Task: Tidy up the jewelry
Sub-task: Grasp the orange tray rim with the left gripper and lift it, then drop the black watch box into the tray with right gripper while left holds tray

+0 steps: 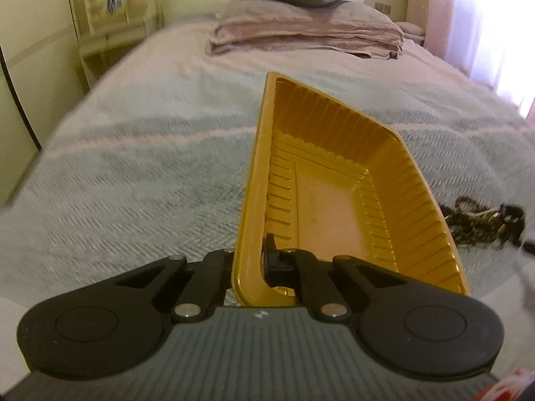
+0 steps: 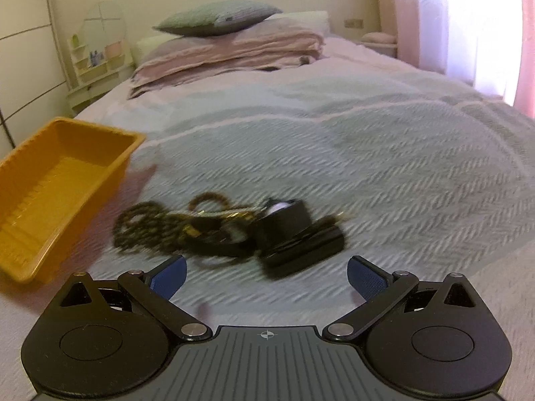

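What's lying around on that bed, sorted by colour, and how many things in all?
Yellow: 1, the tray, clamped at its wall by the left claw.
Black: 1, the small box.
Brown: 1, a tangle of beaded strands; separate pieces cannot be counted.
Green: 1, the cushion.
Pink: 1, the folded blanket stack.
Total: 5

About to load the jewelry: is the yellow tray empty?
Empty: the tray floor is bare in both views; the jewelry lies on the bed beside it.
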`<state>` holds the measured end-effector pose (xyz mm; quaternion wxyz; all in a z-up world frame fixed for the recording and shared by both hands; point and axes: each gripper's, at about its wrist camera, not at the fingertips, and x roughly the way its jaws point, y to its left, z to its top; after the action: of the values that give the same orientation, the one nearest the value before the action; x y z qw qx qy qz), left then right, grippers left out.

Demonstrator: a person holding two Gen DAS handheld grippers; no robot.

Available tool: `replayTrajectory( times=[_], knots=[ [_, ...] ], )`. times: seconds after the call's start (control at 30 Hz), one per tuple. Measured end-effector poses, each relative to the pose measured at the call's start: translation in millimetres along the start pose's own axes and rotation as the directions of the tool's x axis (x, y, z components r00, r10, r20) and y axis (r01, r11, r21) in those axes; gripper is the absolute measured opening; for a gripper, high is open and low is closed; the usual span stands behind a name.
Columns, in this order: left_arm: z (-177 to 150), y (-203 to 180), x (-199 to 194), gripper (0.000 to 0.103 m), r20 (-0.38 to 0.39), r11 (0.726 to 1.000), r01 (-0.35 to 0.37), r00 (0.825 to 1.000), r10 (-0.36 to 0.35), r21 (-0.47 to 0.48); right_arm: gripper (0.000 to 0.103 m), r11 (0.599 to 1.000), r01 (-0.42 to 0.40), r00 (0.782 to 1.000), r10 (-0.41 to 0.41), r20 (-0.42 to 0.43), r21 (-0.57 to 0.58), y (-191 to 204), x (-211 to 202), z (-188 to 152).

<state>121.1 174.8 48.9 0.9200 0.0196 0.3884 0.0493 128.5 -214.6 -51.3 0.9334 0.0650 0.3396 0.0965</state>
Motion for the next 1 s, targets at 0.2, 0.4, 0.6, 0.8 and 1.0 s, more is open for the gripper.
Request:
replayTrajectory(
  times=[0.2,0.4,0.6,0.8,1.0],
  knots=[
    [-10,-28,-17,0.003,0.032,0.998,-0.067,0.997,0.067,0.009,0.082,1.0,-0.005,1.0,0.005,-0.017,-0.018,-20,12,10],
    [-14,-37,-17,0.003,0.013,0.997,-0.073,0.997,0.074,-0.012,0.082,0.978,-0.061,0.995,0.045,-0.088,-0.197,-27,30,15],
    [-8,-39,-17,0.003,0.01,0.996,-0.083,0.996,0.083,0.012,0.082,0.947,-0.14,0.984,0.101,-0.147,-0.289,-34,48,18],
    [-9,-43,-17,0.003,0.011,0.995,-0.092,0.996,0.092,0.031,0.076,0.945,-0.108,0.989,0.069,-0.133,-0.31,-31,42,16],
    [-9,-45,-18,0.003,0.018,0.995,-0.098,0.995,0.098,0.035,0.076,0.973,-0.036,0.996,0.017,-0.083,-0.229,-34,10,18]
  ],
)
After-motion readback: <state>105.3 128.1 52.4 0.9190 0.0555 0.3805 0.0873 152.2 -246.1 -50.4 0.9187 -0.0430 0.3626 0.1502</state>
